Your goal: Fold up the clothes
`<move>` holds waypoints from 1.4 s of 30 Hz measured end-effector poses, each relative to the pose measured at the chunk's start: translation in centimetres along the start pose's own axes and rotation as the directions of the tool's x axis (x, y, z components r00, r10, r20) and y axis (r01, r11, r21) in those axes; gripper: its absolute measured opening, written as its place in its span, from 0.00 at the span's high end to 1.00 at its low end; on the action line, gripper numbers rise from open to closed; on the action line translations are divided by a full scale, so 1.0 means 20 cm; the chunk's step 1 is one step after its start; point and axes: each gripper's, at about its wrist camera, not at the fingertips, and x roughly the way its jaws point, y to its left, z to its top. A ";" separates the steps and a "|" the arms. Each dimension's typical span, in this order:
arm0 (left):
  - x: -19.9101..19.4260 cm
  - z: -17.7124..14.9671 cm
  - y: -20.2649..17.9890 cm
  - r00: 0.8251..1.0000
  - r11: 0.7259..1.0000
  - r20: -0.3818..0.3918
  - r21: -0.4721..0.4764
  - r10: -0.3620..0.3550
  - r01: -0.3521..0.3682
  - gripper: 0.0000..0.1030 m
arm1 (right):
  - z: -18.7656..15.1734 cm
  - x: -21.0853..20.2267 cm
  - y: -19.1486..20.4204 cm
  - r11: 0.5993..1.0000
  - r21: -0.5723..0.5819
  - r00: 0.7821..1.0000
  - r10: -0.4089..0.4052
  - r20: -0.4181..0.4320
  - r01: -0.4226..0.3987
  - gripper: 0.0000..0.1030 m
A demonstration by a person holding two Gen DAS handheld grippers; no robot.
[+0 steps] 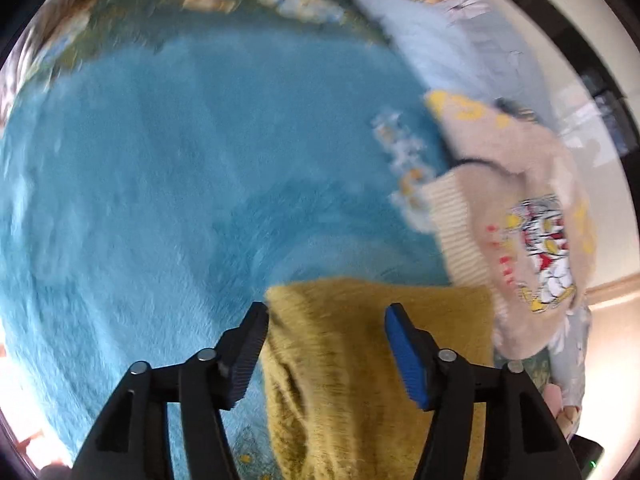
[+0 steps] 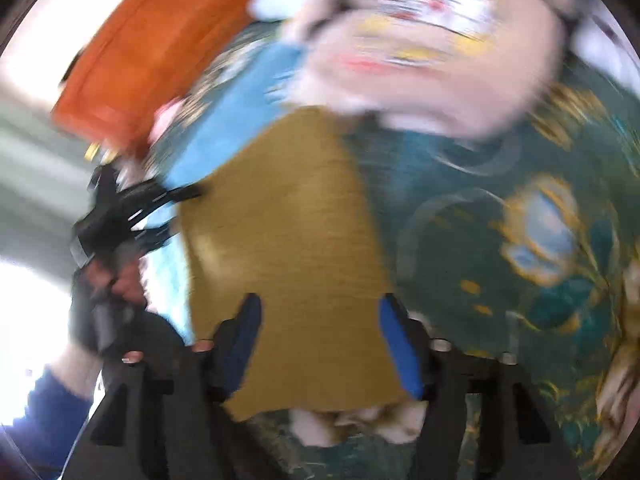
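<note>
A mustard-yellow knit garment (image 1: 372,360) lies on a blue plush rug (image 1: 160,180). My left gripper (image 1: 326,354) is open, its jaws wide apart over the garment's near left corner. In the blurred right wrist view the same mustard garment (image 2: 288,232) lies flat, and my right gripper (image 2: 320,340) is open over its near edge. The left gripper (image 2: 132,208) shows at the garment's left side, held by a hand.
A beige sweater with a cartoon print (image 1: 532,232) and a pale blue garment (image 1: 440,40) are piled to the right. An orange cushion (image 2: 152,48) lies at the rug's far edge. The rug has a dark green floral border (image 2: 520,220).
</note>
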 end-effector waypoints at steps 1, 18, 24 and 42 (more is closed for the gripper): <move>-0.01 0.00 0.00 1.000 1.000 0.013 0.000 -0.004 0.004 0.33 | -0.02 0.00 -0.06 0.999 0.039 1.000 0.007 -0.006 -0.007 0.37; 0.23 0.02 0.14 0.984 0.977 -0.160 -0.208 -0.081 0.046 0.25 | -0.11 0.21 -0.20 0.952 0.235 0.976 0.215 -0.045 -0.199 0.29; 0.19 0.01 0.13 0.988 0.981 -0.128 -0.184 -0.089 0.065 0.51 | -0.13 0.21 -0.22 0.936 0.299 0.980 0.200 -0.019 -0.185 0.34; -0.08 -0.31 -0.19 0.946 0.967 -0.200 -0.064 -0.253 0.245 0.64 | 0.15 -0.20 -0.27 0.985 0.157 0.994 0.080 -0.072 -0.068 0.76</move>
